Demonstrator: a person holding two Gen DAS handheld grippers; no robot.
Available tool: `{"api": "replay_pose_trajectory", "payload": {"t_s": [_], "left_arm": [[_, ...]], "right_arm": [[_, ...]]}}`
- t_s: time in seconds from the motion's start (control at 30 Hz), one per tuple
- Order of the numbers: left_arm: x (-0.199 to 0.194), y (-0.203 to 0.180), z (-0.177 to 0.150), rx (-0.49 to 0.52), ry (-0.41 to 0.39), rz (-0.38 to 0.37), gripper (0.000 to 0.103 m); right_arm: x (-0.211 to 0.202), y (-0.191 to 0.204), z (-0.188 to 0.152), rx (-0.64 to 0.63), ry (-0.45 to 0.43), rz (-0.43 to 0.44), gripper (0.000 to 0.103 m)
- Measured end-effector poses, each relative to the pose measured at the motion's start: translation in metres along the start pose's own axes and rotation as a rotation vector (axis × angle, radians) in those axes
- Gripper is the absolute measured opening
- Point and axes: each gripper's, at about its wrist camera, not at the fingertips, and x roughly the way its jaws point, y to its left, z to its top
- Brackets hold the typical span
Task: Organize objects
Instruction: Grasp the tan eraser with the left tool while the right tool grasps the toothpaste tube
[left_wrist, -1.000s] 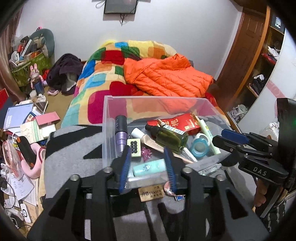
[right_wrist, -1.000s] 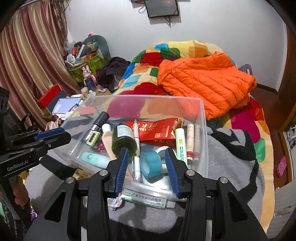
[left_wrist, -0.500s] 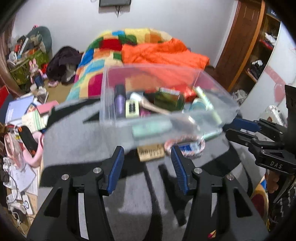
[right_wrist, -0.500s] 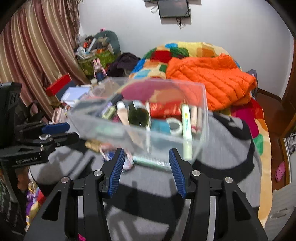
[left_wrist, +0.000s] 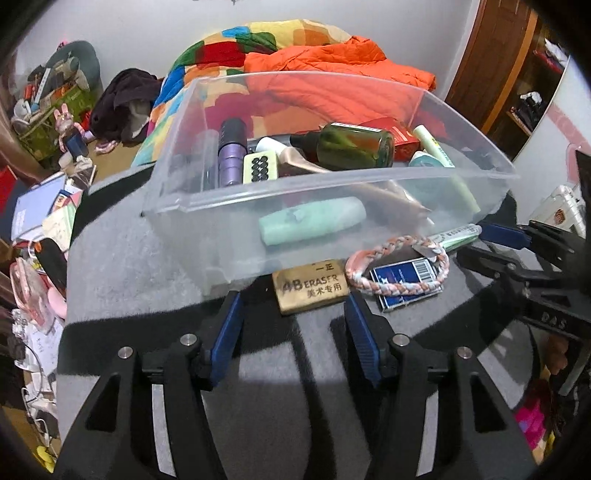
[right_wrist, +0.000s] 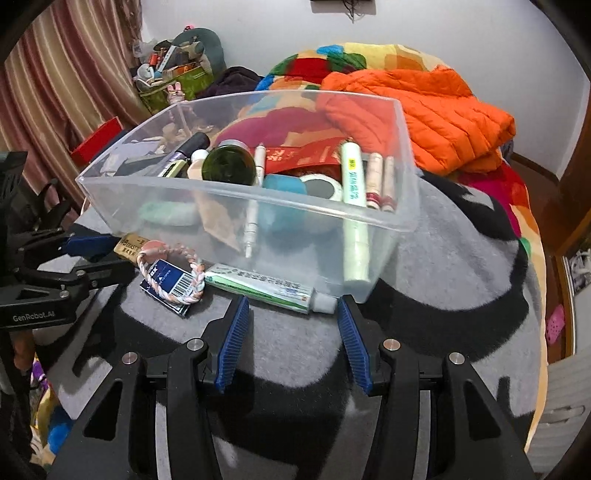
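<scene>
Clear bin (left_wrist: 236, 206) sits on the grey blanket (left_wrist: 122, 266), loaded with a green bottle (left_wrist: 354, 146), purple tube (left_wrist: 232, 153), mint tube (left_wrist: 312, 225) and tape roll (right_wrist: 319, 186).

Left gripper (left_wrist: 293, 319): jaws apart and just been opening, nothing between them; the eraser (left_wrist: 311, 287) lies just ahead of the tips, against the bin's near wall. Beside it, a braided bracelet (left_wrist: 397, 269) rests on a blue card (left_wrist: 404, 278).

Right gripper (right_wrist: 290, 321): jaws apart, nothing gripped; the toothpaste tube (right_wrist: 266, 286) lies just beyond the tips, along the bin wall.
</scene>
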Motion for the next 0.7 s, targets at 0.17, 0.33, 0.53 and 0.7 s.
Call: {"api": "replay_pose_trajectory", "payload": {"t_s": [0.17,0.33,0.53,0.7], "left_arm": [[0.003,-0.006,0.002,0.014,-0.008,0.020,0.057],[-0.001,-0.004,-0.001,-0.004,-0.020,-0.001,0.047],[-0.005,-0.006,-0.007,0.012,-0.027,-0.001,0.038],[-0.010,-0.004,-0.012,0.007,-0.010,-0.028,0.040]], "right_arm": [[-0.009,0.012,-0.011,-0.044,0.005,0.070,0.029],[-0.022,0.020,-0.021,-0.102,0.006,0.089,0.029],[-0.013,0.022,-0.001,-0.116,0.000,0.065,0.032],[0.004,0.032,0.005,-0.139,0.023,0.067,0.032]]}}
